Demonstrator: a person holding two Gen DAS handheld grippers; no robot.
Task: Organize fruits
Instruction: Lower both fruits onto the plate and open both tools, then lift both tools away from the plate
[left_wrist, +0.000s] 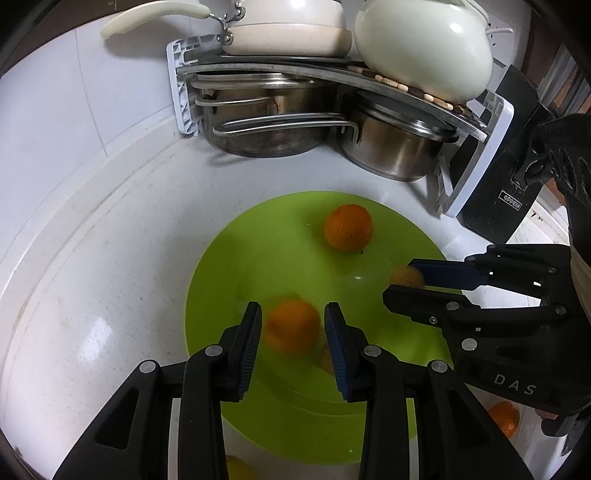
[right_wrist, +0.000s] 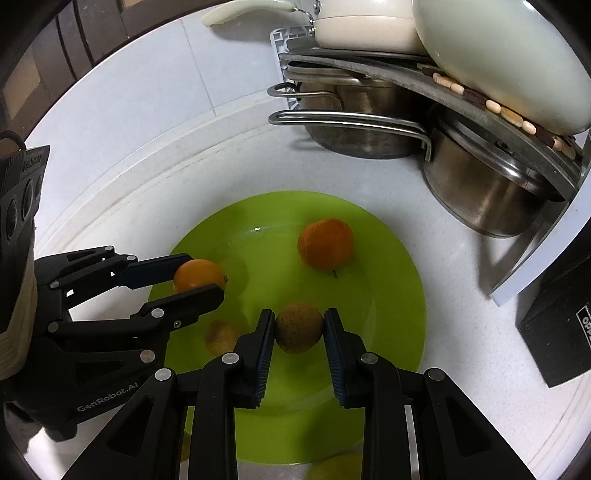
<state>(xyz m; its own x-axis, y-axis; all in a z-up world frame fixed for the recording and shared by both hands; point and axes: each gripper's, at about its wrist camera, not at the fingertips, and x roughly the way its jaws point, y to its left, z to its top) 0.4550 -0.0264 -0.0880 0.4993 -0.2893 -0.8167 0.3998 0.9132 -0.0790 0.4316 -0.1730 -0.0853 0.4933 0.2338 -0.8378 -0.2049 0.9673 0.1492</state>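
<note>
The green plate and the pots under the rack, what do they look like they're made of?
Green plate: probably plastic or melamine; uniform lime colour with a soft glossy highlight. Pots: stainless steel, going by the brushed silver walls, mirror-like reflections and bent metal handles. Rack: white plastic end frames with a grey metal-looking shelf.

I see a white countertop (left_wrist: 110, 258) carrying a lime-green plate (left_wrist: 229, 266); behind it stand two steel pots (right_wrist: 487, 199) under a corner rack (left_wrist: 184, 92); a black box (right_wrist: 554, 332) sits at the right; an orange (left_wrist: 504, 417) lies beside the plate.
</note>
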